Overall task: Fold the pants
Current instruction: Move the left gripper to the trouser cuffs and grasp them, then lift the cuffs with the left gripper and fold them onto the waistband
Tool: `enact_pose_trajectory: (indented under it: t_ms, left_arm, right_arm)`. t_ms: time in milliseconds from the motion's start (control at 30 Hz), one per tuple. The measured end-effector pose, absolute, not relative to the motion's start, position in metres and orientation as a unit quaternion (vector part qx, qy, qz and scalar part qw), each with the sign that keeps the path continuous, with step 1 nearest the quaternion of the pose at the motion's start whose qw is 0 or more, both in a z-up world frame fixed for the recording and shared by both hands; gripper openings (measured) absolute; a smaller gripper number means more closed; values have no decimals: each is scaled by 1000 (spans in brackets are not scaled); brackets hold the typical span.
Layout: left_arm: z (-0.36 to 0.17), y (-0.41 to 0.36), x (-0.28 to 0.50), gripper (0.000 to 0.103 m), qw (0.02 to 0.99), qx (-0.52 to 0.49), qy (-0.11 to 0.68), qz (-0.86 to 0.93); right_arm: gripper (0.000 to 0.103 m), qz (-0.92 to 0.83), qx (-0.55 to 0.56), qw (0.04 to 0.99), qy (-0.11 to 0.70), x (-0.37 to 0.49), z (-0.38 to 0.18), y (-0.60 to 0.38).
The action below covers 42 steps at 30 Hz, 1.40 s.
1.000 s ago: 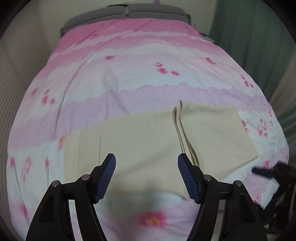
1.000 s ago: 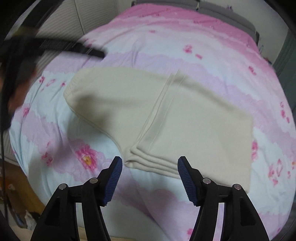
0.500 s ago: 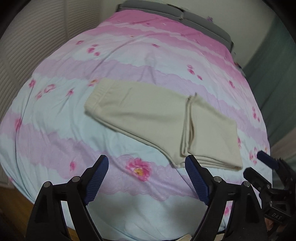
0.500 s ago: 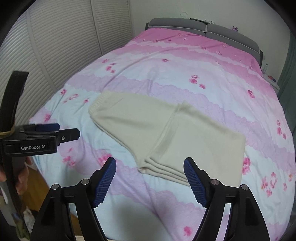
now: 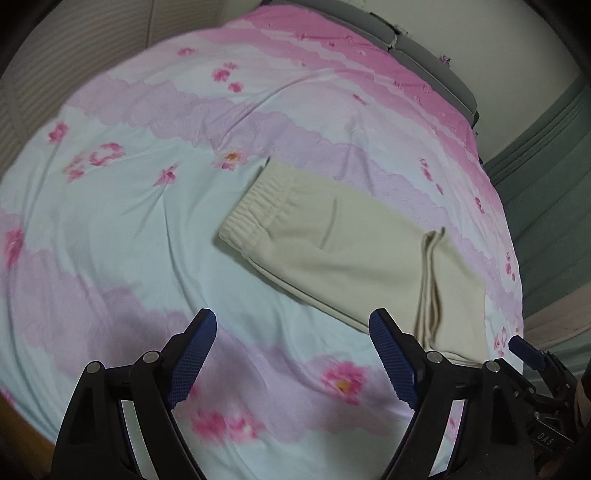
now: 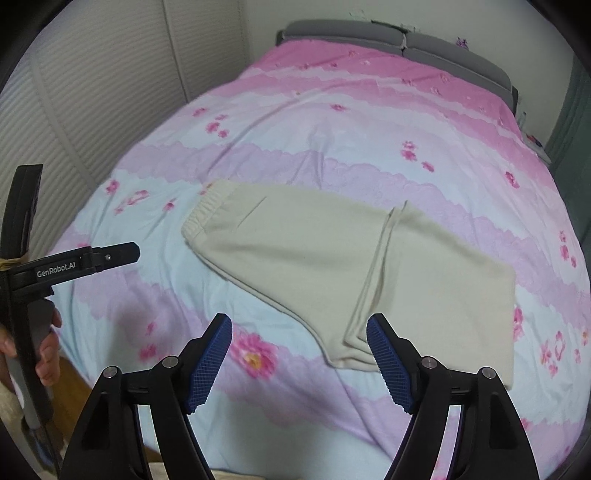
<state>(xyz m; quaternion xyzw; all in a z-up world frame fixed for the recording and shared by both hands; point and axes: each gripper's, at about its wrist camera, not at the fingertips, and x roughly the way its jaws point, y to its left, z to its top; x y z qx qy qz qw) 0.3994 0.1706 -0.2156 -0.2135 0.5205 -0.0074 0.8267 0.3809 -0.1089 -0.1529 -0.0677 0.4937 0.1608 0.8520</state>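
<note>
While both tongs [image 5: 291, 356] [image 6: 299, 358] gape empty, the right blue pad [image 6: 388, 363] hides the folded pants' [image 6: 332, 258] corner.

This is a bedroom in a home. A wide bed [image 6: 369, 122] fills nearly the whole view, spread with a pink, lilac and pale blue floral cover [image 5: 129, 206] that shows soft creases. At its far end stands a padded grey headboard [image 6: 436, 44] in two parts against a plain pale wall [image 6: 314, 14]. On one side runs a white slatted door [image 6: 92, 92], like that of a wardrobe; on the other hangs a green curtain [image 5: 546, 192]. A strip of wooden floor [image 6: 74, 376] shows beside the bed. Beige pants [image 6: 332, 266] lie folded on the cover, as laundry does at home.
</note>
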Motion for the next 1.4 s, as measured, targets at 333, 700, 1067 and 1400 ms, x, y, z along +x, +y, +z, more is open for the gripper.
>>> enact_pose_trajectory:
  t_ms: [333,700,1067,1400]
  left_arm:
    - [-315,231,461,80,775,-355,522,-26]
    - [-388,248,487,68,709,-489,501,-81]
    - [-390,253,496,45,678,-580,415,-177]
    - [-404,225,514,54,684,-546,476,-89]
  right_arm:
    - [76,133,-111,815,553,448,-207,-38]
    - [76,126,-148,790,581,480,-243,-9]
    - [76,129,-159,787,582,476,-246,3]
    - [76,124,-155,798,570,472,-237,1]
